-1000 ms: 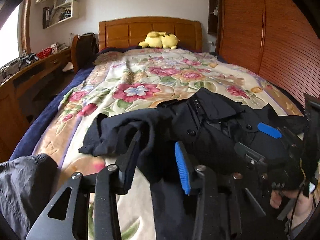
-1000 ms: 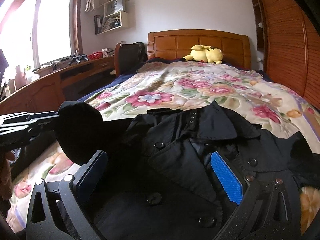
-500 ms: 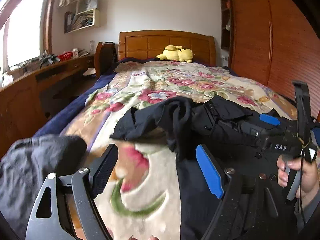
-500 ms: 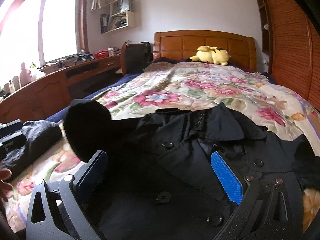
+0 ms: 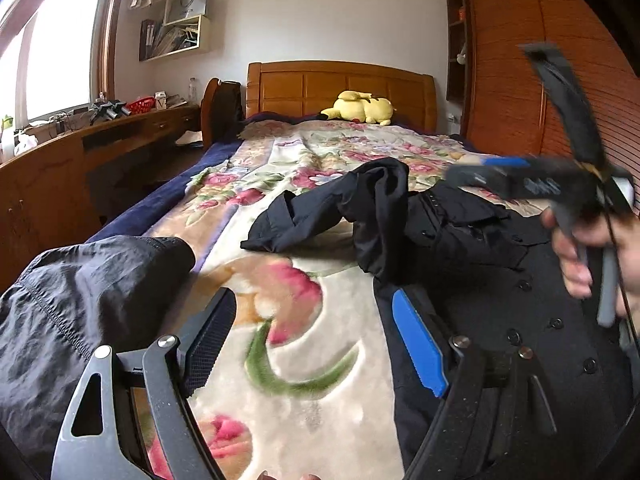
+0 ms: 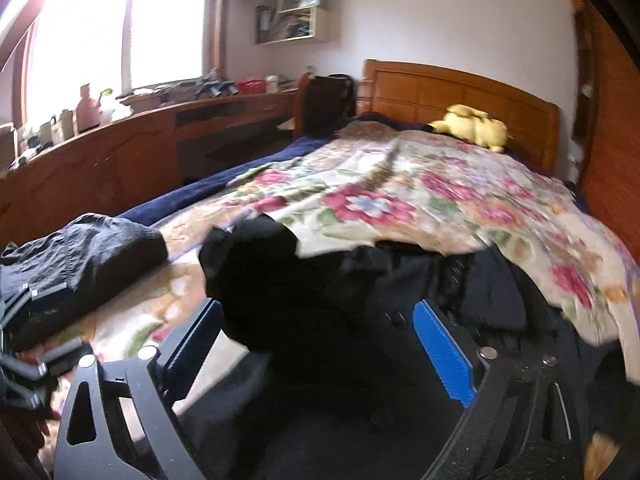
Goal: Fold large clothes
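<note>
Black buttoned coat (image 5: 472,248) lies rumpled, sleeve bunched, on floral bedspread (image 5: 304,336).

Black coat (image 5: 460,240) on a cream quilt (image 5: 304,320) with pink flowers; yellow plush (image 5: 362,107); blue pads (image 5: 418,344).

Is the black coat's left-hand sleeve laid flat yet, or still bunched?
Still bunched: the sleeve lies crumpled and humped on the floral blanket, beside the black coat.

- Left gripper (image 5: 316,340): jaws just opened wide, nothing between the pads.
- Right gripper (image 6: 320,356): jaws wide, just narrowing slightly; a hand (image 5: 588,248) grips its handle.
</note>
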Motion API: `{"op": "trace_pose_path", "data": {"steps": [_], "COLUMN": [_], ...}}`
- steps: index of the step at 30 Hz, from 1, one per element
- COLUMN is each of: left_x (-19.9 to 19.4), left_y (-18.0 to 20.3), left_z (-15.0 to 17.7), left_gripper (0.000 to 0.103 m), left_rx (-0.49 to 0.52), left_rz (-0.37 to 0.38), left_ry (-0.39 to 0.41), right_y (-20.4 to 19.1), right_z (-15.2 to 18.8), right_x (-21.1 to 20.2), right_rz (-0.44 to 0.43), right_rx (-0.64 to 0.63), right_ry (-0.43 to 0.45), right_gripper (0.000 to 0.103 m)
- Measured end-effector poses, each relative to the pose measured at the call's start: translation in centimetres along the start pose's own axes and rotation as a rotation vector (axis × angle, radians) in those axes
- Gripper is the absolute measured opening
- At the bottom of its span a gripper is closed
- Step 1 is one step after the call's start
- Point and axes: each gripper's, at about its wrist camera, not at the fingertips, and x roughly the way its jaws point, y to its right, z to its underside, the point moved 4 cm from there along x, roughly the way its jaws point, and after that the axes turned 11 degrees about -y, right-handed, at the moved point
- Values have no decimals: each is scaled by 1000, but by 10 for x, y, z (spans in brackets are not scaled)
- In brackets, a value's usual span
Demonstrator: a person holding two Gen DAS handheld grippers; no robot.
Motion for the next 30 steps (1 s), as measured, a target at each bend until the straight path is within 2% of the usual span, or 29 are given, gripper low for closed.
{"op": "trace_pose_path", "data": {"steps": [6,9,11,12,13,16,17,21,24,27,30], "left_x": [-4,-5,-5,-6,-6,-7,-8,-10,-10,-9,-8], "left_y": [-15,-22,-24,-25,-26,-28,-28,-27,-25,-23,-18], "left_z": [3,3,2,3,3,2,3,2,4,6,7], "left_gripper": [81,81,81,81,81,81,81,81,81,81,81], "left_rx": [-12,-20,-19,-17,-16,-21,-22,-19,-12,-8,1], "left_rz": [-14,-21,-27,-32,-33,-30,-32,-33,-33,-22,-28], "left_ry": [14,21,24,26,28,34,35,45,49,49,47], "right_y": [-38,-49,-55,-57,-58,-60,-57,-37,-8,23,55], "right_z": [-46,-54,-54,-53,-50,-55,-55,-50,-30,10,52], "right_x": [46,72,84,87,87,80,75,39,14,7,19], "right_rz": [-12,36,51,78,95,117,129,164,186,220,243], "right_rx": [-113,-188,-233,-266,-294,-324,-318,-265,-193,-146,-98], "right_ry": [-105,-181,-215,-221,-222,-196,-178,-76,-38,-69,-166], "right_gripper": [88,81,63,57,43,27,25,21,21,21,21]}}
